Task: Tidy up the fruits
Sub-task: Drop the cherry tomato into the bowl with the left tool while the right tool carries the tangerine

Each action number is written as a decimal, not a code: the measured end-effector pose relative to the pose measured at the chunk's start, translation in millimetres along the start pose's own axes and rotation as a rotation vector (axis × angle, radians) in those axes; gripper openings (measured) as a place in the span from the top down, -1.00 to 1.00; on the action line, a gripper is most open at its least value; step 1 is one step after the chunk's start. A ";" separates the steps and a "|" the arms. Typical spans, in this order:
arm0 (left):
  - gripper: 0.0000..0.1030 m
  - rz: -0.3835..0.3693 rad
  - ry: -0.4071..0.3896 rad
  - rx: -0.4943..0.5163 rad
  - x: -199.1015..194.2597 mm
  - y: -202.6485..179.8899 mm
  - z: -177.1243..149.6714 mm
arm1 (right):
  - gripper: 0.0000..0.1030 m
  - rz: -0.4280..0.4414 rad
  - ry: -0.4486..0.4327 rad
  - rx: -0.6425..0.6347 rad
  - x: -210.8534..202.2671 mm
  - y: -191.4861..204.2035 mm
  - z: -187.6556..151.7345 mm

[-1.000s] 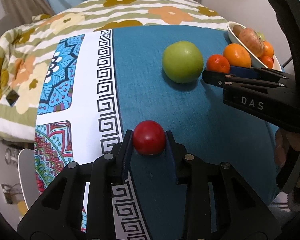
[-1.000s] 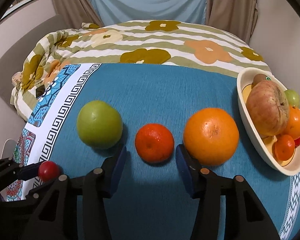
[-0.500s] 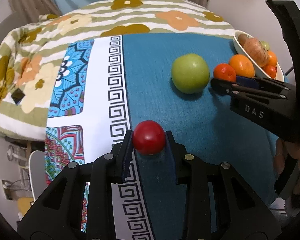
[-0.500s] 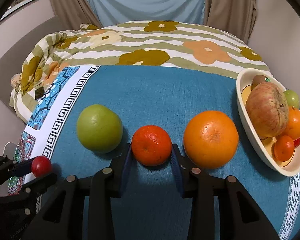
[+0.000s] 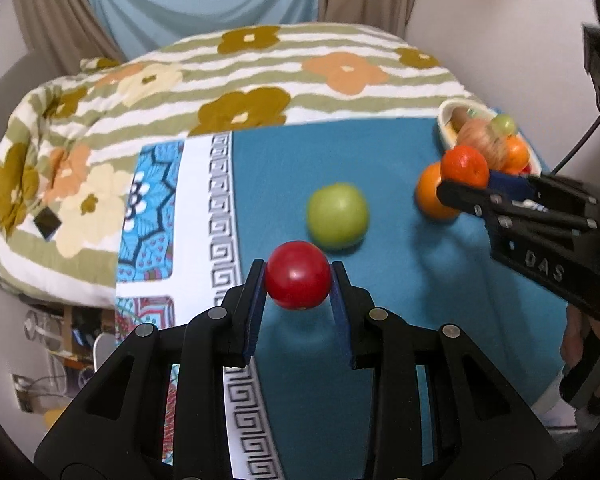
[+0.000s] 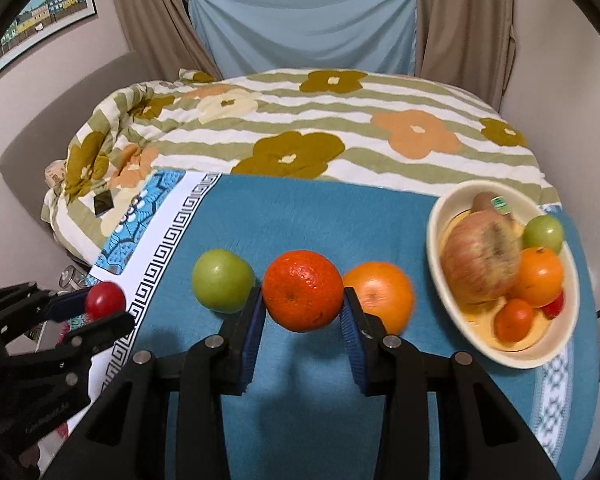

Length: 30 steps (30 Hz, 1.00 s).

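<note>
While each claw is clenched on a fruit, the carry to the bowl (image 6: 434,240) looks like the step in hand: the left claw (image 5: 298,276) grips a tomato (image 5: 298,274) and the right claw (image 6: 303,296) a mandarin (image 6: 303,290), both lifted off the worktop (image 6: 300,216). Next, each needs a free spot in the bowl (already crowded by a big apple (image 6: 478,266)). An orange (image 6: 382,296) sits between mandarin and bowl; a green apple (image 6: 222,280) waits nearby.

Two grippers: left gripper (image 5: 298,280), right gripper (image 6: 303,304). One bowl (image 6: 436,248), right of frame. Two tomatoes, two green apples, one red apple, two oranges, two mandarins, one kiwi.
</note>
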<state>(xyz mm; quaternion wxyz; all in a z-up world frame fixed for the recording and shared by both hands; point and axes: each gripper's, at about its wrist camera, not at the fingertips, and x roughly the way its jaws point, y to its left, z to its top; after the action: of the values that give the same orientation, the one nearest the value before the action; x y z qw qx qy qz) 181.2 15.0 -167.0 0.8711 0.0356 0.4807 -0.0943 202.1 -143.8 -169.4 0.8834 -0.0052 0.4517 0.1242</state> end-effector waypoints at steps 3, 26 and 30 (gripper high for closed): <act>0.31 -0.013 -0.028 0.001 -8.7 -13.7 15.3 | 0.32 0.005 -0.004 0.017 -14.5 -14.1 2.0; 0.31 -0.161 -0.012 0.080 44.0 -194.0 71.7 | 0.32 -0.086 0.016 0.128 -62.6 -188.9 -18.8; 0.31 -0.170 0.018 0.081 65.0 -213.9 69.3 | 0.32 -0.074 0.028 0.130 -59.7 -206.5 -26.1</act>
<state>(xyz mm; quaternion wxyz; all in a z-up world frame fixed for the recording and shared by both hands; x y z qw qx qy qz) 230.1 -213.7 -178.7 0.8535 0.0309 0.4854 -0.1870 194.1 -360.0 -158.4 0.8796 0.0337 0.4705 0.0617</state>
